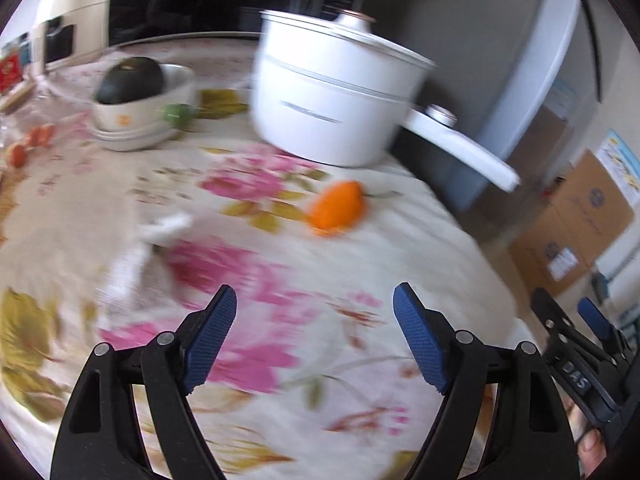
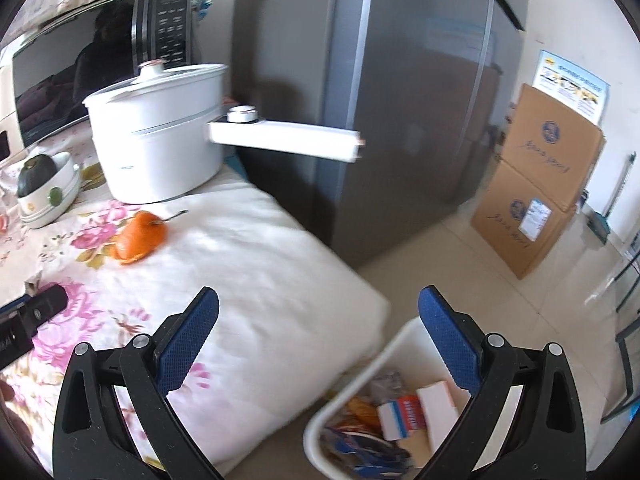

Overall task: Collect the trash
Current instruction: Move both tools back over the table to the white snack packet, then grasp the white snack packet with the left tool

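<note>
Left hand-held gripper (image 1: 314, 300) hovered over the floral-cloth surface (image 1: 280, 360), jaws apart, nothing between them. Crumpled white paper scrap (image 1: 160, 232) lay ahead and to its left on the cloth, blurred in the left wrist view, so its exact shape could not be told. This looked like the next piece of trash.

Right hand-held gripper (image 2: 319, 304) was also apart and empty, held past the surface's corner above the white trash bin (image 2: 320, 420) on the floor. The bin already held cartons and wrappers.

Judged step: reach for the paper scrap with the left gripper.

Notes for doing it well:
- Turn left so the scrap sits midway between the fingers before descending (view was smeared; slow the swing first).
- Come down until the pads bracket the paper, not the cloth; a pinch of the cloth would drag the whole cover.
- Keep clear of the orange pepper (image 1: 340, 208) and white pot (image 1: 336, 92); both seemed to be kitchen items, not trash.
- Lift straight up, then carry across to the bin beside the corner.
</note>
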`<state>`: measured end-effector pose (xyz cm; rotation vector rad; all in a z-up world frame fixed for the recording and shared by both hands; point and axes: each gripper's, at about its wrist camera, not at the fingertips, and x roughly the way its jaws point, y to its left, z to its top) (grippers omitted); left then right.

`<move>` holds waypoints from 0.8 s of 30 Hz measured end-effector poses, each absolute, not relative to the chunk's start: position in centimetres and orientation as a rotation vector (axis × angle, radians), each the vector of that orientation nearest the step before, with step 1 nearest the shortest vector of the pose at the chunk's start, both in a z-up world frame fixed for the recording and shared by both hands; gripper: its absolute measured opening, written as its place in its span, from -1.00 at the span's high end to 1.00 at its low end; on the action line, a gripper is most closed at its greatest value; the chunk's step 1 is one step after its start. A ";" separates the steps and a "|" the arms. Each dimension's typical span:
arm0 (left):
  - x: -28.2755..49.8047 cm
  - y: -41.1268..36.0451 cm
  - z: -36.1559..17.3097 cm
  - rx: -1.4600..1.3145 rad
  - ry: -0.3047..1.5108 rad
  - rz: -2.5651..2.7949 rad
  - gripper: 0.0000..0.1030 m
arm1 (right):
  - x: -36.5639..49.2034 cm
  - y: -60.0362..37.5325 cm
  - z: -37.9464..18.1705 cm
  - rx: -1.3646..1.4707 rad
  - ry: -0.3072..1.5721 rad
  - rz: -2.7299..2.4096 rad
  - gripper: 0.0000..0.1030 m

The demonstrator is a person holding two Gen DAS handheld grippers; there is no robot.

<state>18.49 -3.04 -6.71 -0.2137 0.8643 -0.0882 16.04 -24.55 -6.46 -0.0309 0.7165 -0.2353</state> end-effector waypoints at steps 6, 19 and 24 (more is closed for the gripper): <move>19.4 2.9 -7.8 -0.236 0.880 0.073 -0.59 | 17.4 -21.2 -7.1 -0.050 0.734 -0.166 -0.86; 21.6 6.4 -12.8 -0.221 0.985 0.109 -0.15 | 19.6 -17.7 -8.2 -0.034 0.774 -0.109 -0.86; 21.5 6.5 -12.8 -0.226 0.959 0.082 0.09 | 20.4 -17.7 -9.1 -0.012 0.811 -0.101 -0.86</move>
